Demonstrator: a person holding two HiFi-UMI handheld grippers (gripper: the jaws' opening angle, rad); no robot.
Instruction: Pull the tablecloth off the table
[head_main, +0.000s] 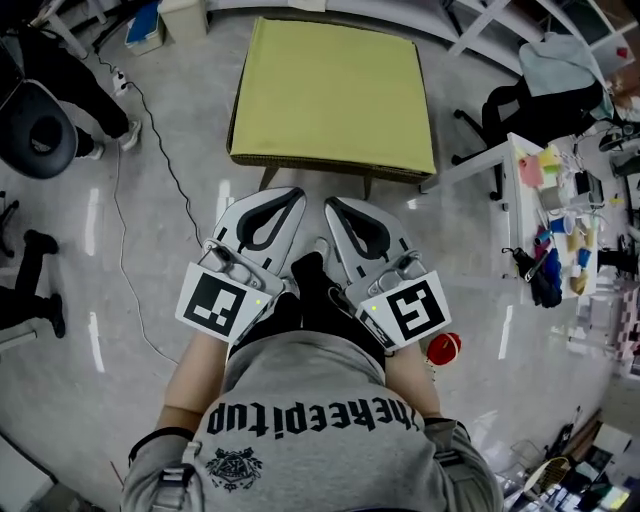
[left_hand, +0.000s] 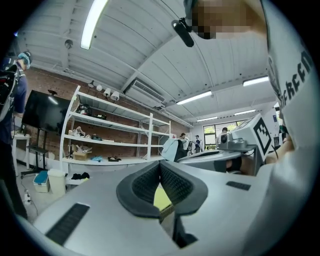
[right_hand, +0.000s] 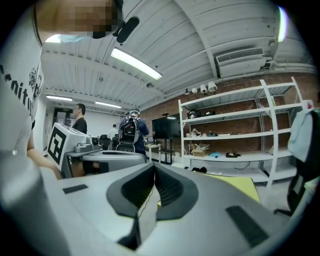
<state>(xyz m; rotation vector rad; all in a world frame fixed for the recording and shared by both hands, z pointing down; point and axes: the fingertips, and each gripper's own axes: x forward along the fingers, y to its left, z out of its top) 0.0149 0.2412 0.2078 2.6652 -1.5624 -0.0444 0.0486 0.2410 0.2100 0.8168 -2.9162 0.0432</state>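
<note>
yellow tablecloth looks light and floppy, so I'd pinch its edge just ahead of the left gripper and right gripper, both closed up empty

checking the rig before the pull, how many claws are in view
2. The left claw is over the floor just short of the cloth, shut; the right claw is beside it, also shut. Neither touches the cloth.

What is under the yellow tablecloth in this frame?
Below the near edge of the tablecloth, only the tops of two table legs show against the floor. The cloth covers the tabletop completely, so its surface and anything lying under the cloth cannot be seen.
</note>
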